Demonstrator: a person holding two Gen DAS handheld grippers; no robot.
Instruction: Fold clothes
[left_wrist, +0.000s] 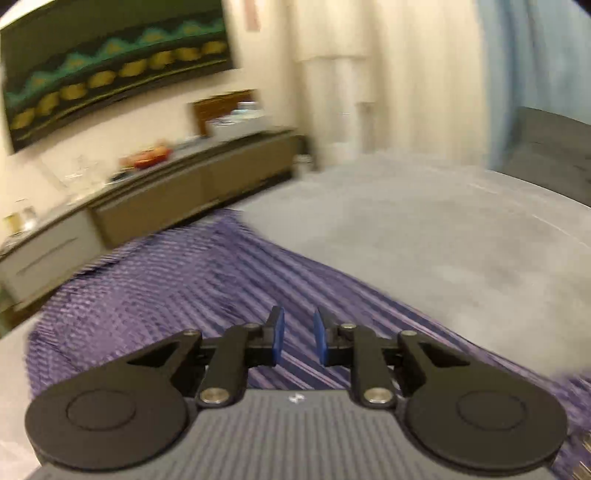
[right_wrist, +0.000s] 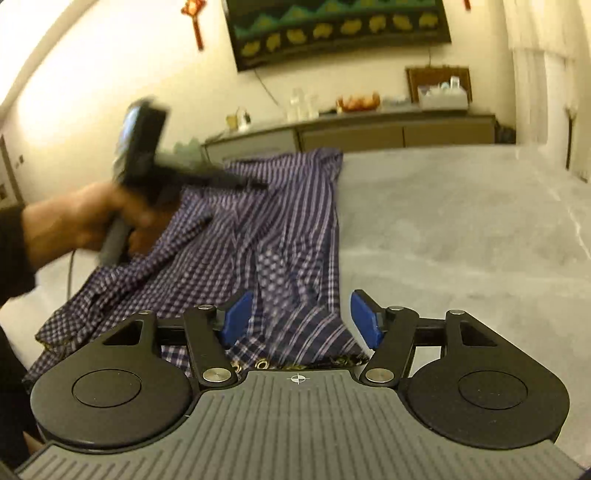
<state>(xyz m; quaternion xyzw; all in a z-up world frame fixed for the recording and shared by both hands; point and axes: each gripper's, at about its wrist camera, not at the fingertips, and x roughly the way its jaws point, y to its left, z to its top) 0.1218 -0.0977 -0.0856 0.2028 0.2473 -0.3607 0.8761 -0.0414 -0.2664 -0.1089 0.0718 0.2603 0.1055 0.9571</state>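
Both views blur; right gripper hides the shirt's near edge

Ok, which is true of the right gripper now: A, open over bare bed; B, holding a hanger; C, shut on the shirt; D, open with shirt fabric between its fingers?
D: the right gripper has its blue pads wide apart, with a bunched part of the checked shirt lying between them on the bed.

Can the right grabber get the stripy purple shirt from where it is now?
Probably yes. The right gripper is open, and the near edge of the purple checked shirt bunches up between its blue pads. Nothing blocks it; the left gripper is up over the shirt's far side.
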